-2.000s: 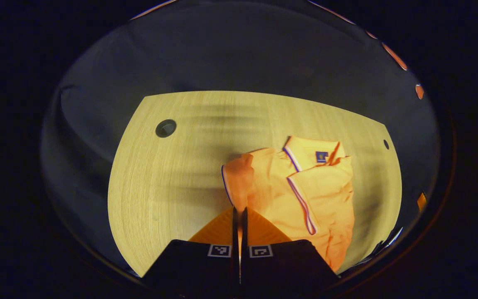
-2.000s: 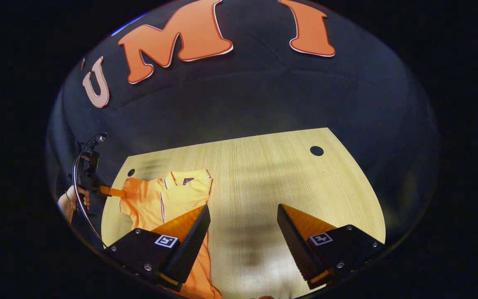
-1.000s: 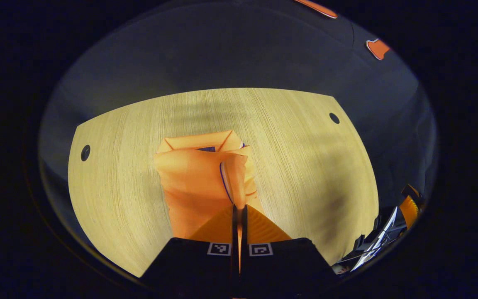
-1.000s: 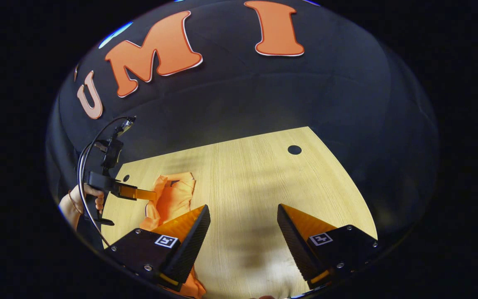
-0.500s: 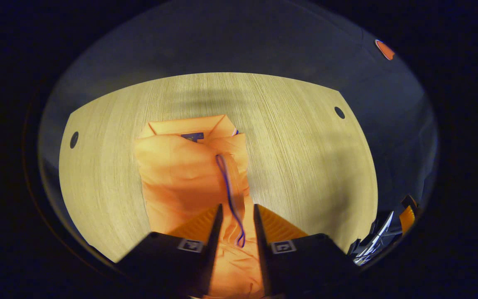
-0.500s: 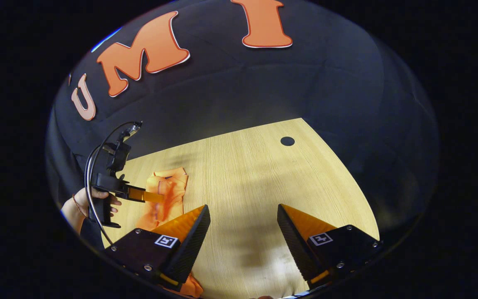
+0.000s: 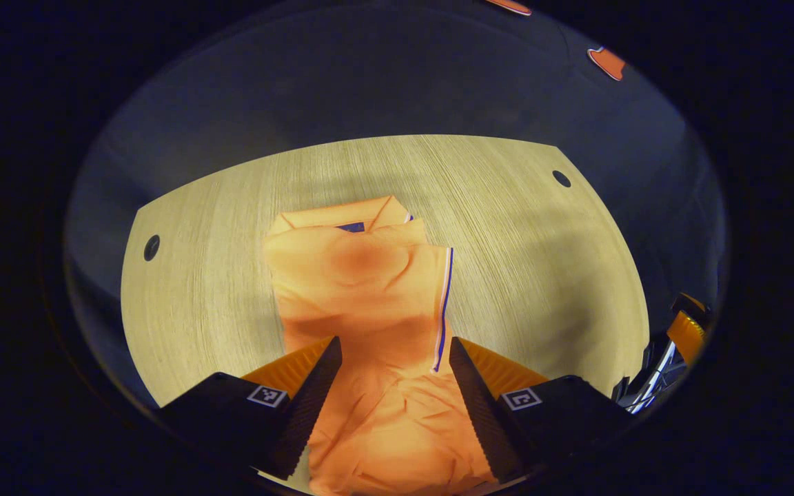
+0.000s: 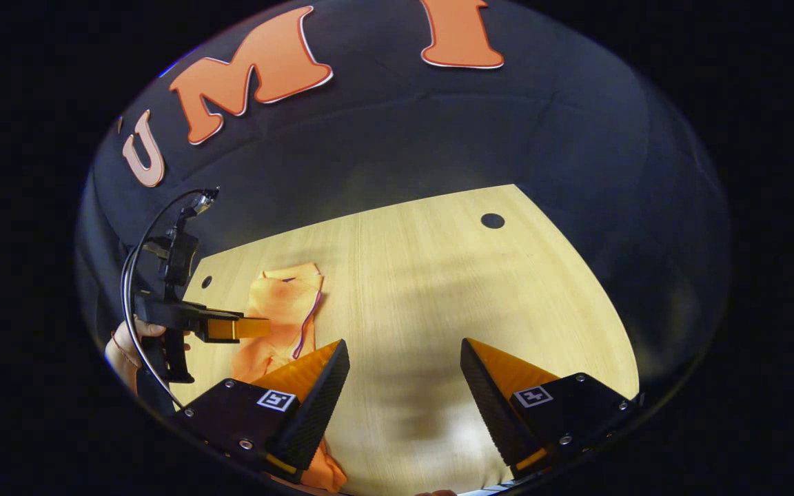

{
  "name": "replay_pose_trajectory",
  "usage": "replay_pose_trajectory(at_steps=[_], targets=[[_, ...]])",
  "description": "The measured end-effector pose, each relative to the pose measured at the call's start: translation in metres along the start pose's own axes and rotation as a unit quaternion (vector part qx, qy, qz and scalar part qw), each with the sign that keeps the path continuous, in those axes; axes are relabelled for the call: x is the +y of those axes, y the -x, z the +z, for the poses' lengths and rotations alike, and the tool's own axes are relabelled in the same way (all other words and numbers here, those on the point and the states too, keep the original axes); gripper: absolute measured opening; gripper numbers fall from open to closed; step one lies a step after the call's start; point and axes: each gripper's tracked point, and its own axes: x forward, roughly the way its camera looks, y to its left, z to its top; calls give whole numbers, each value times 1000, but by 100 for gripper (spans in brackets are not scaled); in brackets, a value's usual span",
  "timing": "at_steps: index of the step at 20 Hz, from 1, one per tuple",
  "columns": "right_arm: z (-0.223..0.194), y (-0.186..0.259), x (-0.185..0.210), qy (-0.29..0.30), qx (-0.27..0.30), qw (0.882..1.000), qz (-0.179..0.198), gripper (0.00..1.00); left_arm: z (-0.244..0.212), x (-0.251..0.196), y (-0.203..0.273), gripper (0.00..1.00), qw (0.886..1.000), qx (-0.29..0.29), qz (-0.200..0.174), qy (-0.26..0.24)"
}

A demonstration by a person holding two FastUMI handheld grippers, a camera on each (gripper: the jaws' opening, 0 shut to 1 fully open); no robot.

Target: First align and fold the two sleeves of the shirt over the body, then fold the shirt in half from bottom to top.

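Shirt (image 7: 362, 296): orange, both sleeves folded over the body, striped cuff (image 7: 442, 303) along one side, collar toward the far edge of the wooden surface (image 7: 231, 227). Left hand-held gripper (image 7: 391, 386): fingers spread, empty, above the shirt's lower part. Right hand-held gripper (image 8: 404, 386): fingers spread, empty, above bare surface beside the shirt. A hand (image 8: 128, 341) holds the left one.

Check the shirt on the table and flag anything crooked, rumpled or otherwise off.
The shirt lies on the table with its sleeves folded over the body, but not neatly. The striped cuff juts past the right edge of the body, and the lower cloth between the open left claw is wrinkled.
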Motion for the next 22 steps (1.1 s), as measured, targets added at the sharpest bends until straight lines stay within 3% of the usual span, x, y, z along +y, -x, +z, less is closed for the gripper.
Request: replay_pose_trajectory(at_steps=[8,13,18,22], targets=[[-31,-4,75,50,32,998,31,99,-45,49,55,98,999,-34,6,32],[-60,-7,117,81,61,994,42,99,-93,86,82,99,999,-35,26,25],[-105,-5,139,102,99,989,38,99,-146,105,93,98,999,-13,22,38],[-152,-7,142,129,142,981,20,99,-196,122,95,98,998,0,40,55]])
